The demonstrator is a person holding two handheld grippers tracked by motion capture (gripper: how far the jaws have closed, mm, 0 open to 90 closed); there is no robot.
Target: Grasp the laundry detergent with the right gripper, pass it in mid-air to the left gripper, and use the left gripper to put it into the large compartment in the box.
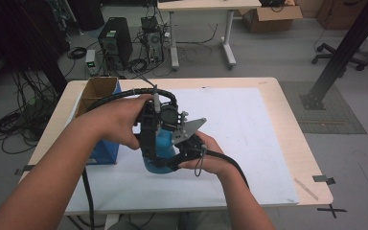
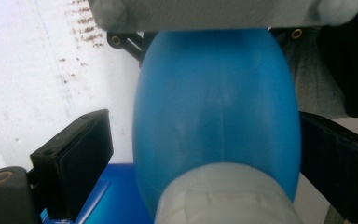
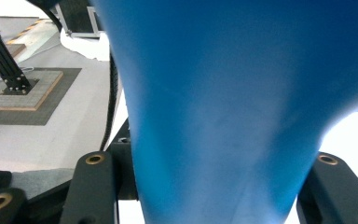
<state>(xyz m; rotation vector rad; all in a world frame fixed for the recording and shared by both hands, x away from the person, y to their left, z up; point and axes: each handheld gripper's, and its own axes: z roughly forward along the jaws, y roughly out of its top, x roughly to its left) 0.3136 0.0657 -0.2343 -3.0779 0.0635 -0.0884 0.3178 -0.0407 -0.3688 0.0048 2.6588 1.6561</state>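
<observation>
**Inspector:** Report what each gripper is doing and where the object is sitting.

**Operator:** I am holding a smooth blue plastic bottle with a rounded body (image 1: 162,146) at the centre of the high view, above the white sheet covering the wooden table (image 1: 249,139). My right gripper (image 1: 184,152) is clamping it: in the right gripper view both black jaws are pressing against the narrowing blue wall (image 3: 223,116), so this hand is acting as the anchor.

**Inspector:** And the left?

**Operator:** My left gripper (image 1: 149,143) is coming in from above, with the bottle (image 2: 216,107) between its jaws. They are standing wide. The pad at lower left (image 2: 77,158) is plainly apart from the plastic; the far jaw at the right edge is lying just beside it, and I cannot tell whether it is touching. I judge this hand is lining up a second grip near the pale cap-like end (image 2: 223,196).

**Inspector:** Surroundings?

**Operator:** An open blue cardboard box (image 1: 98,120) is standing just left of my hands, probably the bottle's source or destination.
</observation>
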